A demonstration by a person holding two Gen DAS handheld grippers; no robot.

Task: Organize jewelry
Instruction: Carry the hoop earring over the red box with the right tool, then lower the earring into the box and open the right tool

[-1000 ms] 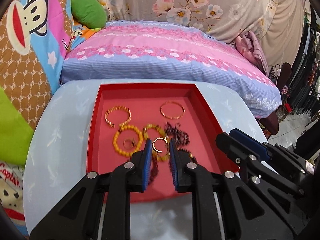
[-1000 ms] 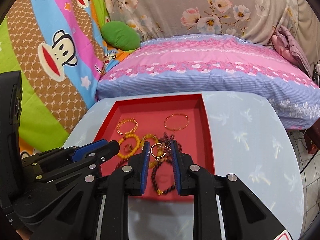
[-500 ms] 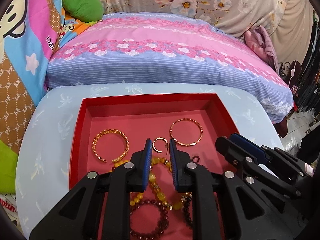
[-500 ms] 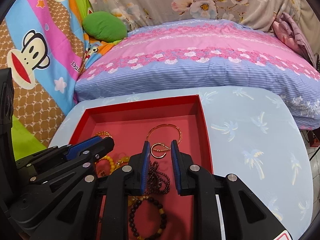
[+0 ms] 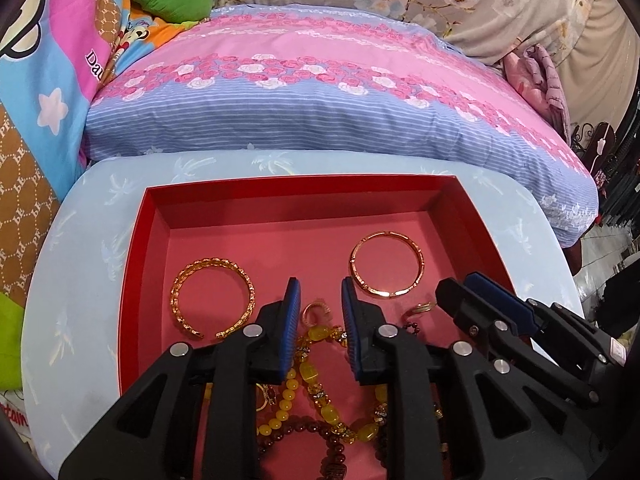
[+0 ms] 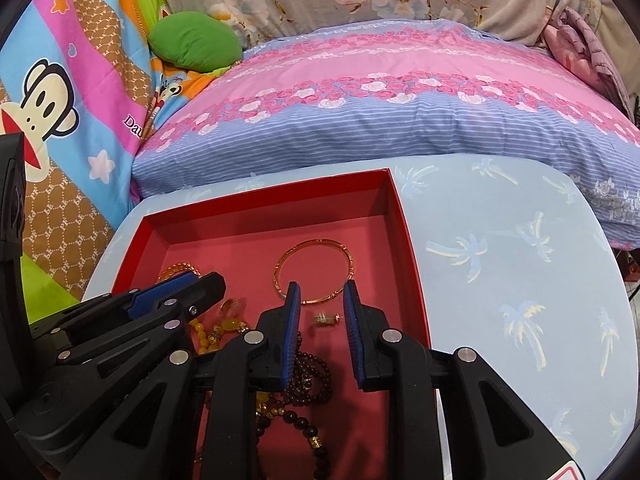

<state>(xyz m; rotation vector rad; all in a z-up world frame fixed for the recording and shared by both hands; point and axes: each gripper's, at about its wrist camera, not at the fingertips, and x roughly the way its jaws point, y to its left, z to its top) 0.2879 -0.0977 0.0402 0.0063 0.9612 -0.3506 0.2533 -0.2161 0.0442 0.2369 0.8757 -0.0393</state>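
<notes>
Carried forward and lower since a second ago, toward the far wall of the red tray (image 5: 136,280) on the table (image 6: 500,240). Left gripper (image 5: 318,300) fingers opening, hoop earring (image 5: 316,314) loose between them. Right gripper (image 6: 320,300) fingers slightly spread around a second earring (image 6: 326,317), not pinching it. Smooth gold bangle (image 6: 314,270) just beyond. Risk on pulling back: snagging an earring on a ribbed pad, or nudging it into the beaded bracelets (image 5: 320,360) behind.

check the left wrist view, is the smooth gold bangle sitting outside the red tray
No, the smooth gold bangle lies flat on the pink floor inside the red tray, near its right wall.
</notes>
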